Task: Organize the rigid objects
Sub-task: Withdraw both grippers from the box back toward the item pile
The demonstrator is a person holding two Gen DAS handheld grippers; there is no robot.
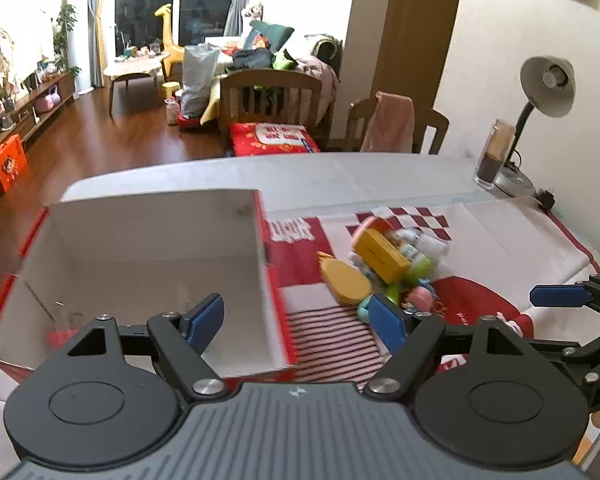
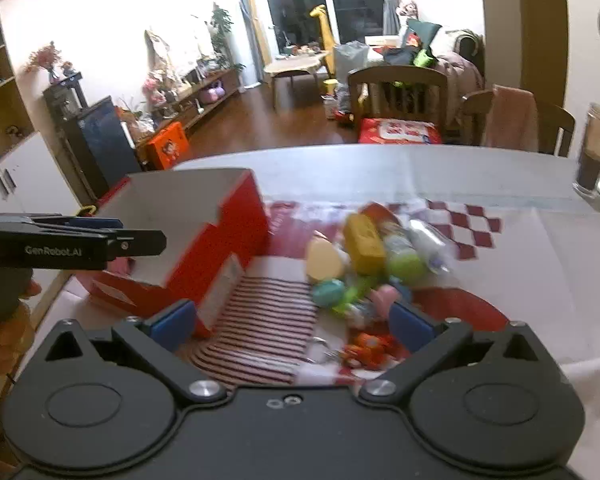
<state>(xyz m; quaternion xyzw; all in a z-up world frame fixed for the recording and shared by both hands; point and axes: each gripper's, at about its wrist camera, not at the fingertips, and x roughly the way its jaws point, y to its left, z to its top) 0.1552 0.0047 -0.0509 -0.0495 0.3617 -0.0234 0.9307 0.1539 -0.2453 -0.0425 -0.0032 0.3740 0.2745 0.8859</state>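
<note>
Just beyond the wide, empty right gripper, nearer than the also wide, empty left gripper, lies the toy pile, yellow block pointing far-to-near, right of the open red box on a cloth-covered table in a living room.
</note>
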